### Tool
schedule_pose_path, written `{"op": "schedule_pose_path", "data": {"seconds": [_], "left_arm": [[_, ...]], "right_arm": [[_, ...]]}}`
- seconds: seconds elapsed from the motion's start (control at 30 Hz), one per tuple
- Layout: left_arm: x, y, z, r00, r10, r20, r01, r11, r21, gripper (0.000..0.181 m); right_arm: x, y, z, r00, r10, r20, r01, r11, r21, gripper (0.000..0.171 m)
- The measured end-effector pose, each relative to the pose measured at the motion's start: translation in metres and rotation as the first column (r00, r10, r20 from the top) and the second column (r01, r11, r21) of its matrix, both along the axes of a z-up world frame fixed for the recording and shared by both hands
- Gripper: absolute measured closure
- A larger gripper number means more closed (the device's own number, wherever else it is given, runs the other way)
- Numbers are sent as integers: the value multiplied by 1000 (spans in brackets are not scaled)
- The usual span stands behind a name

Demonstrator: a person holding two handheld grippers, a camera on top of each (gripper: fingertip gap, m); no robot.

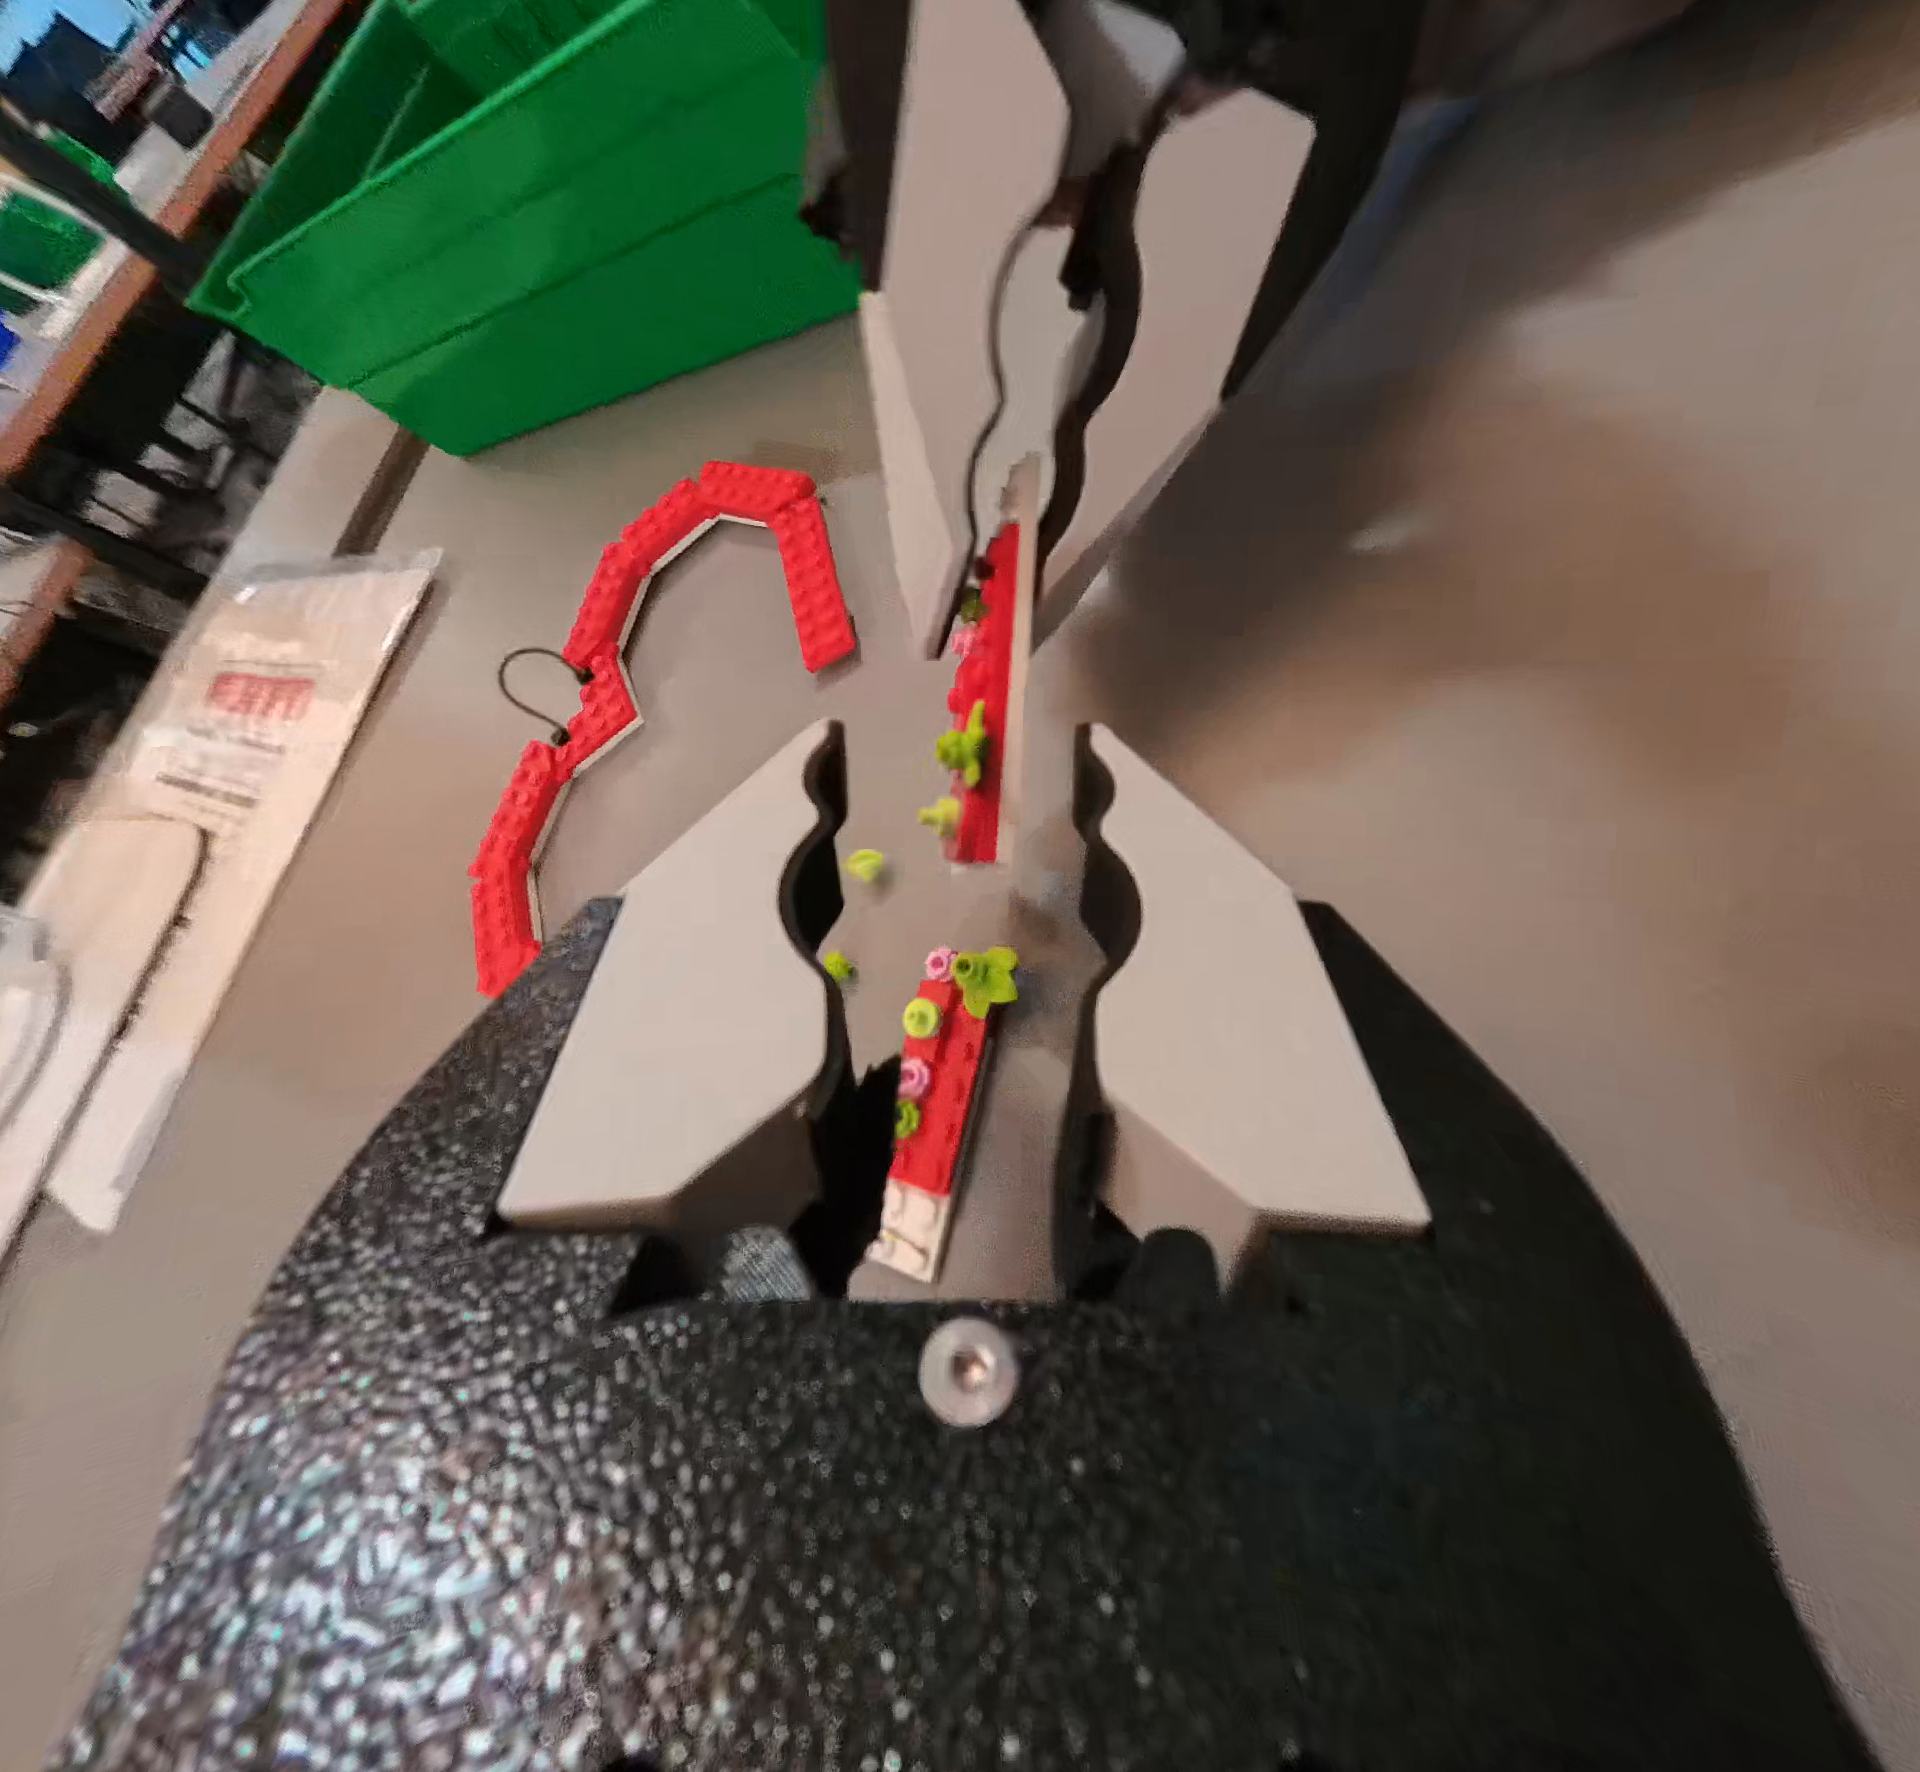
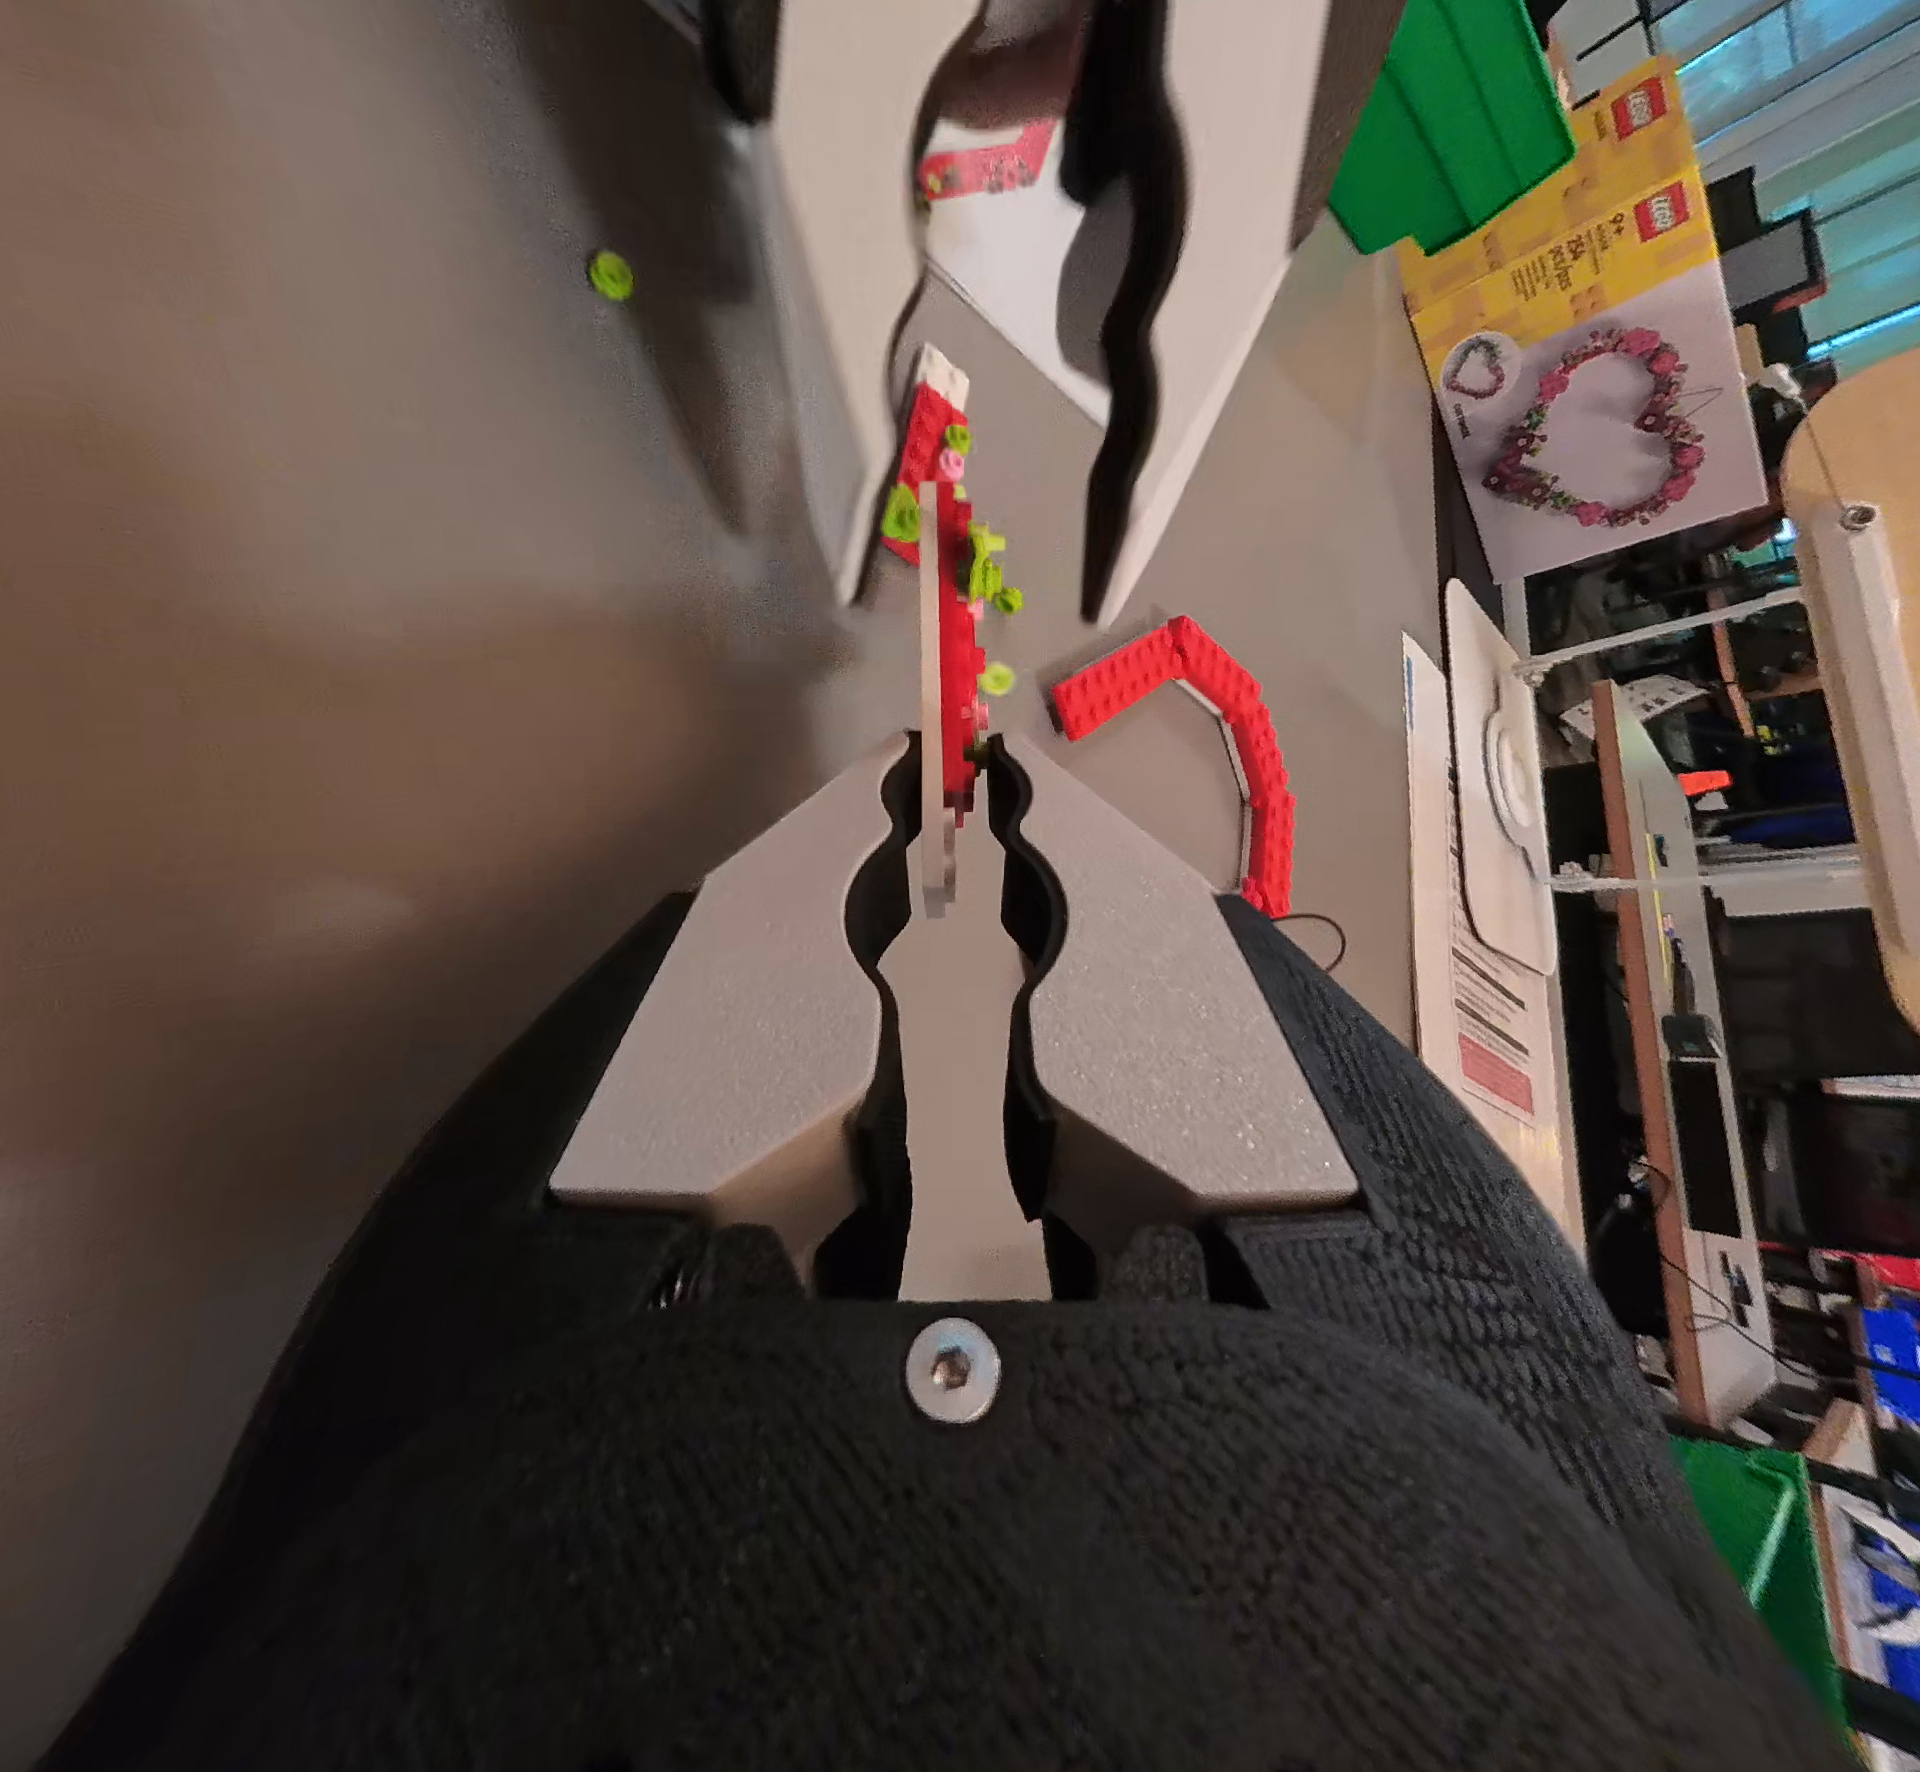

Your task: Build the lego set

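Observation:
My right gripper (image 2: 954, 748) is shut on a red strip of lego plates (image 2: 951, 642) with a grey underside, held on edge above the grey table. Lime leaves and pink flowers stud it. In the left wrist view the strip (image 1: 982, 683) runs from the right gripper (image 1: 987, 631) toward me. Its near red segment (image 1: 935, 1078) lies between the fingers of my left gripper (image 1: 961, 735), which is open and not clamping it. A red half-heart frame (image 1: 613, 642) with a black string loop lies flat on the table; it also shows in the right wrist view (image 2: 1236, 735).
Green bins (image 1: 540, 195) stand at the table's back edge. A lego box (image 2: 1590, 351) and a paper sheet (image 1: 260, 714) lie beside the frame. Loose lime pieces (image 1: 864, 862) lie on the table, one round stud (image 2: 610, 276) farther off. Shelving stands beyond the table. The tips of both grippers are at nearly the same place.

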State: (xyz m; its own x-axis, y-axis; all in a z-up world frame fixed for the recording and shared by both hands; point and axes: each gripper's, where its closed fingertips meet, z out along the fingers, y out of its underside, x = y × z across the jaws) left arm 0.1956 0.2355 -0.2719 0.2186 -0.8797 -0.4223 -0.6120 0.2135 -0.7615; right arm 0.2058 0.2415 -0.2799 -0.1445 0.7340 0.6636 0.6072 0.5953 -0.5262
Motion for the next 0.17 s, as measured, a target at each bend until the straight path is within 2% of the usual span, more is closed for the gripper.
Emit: {"op": "schedule_pose_path", "data": {"seconds": [0.1,0.17], "left_arm": [[-15,12,19,991,84,106,-69,988,-141,154],[-26,24,21,985,146,91,-122,966,-230,159]], "right_arm": [[4,4,-5,1000,3,26,-4,999,45,161],[5,4,-11,998,8,57,-11,998,58,161]]}}
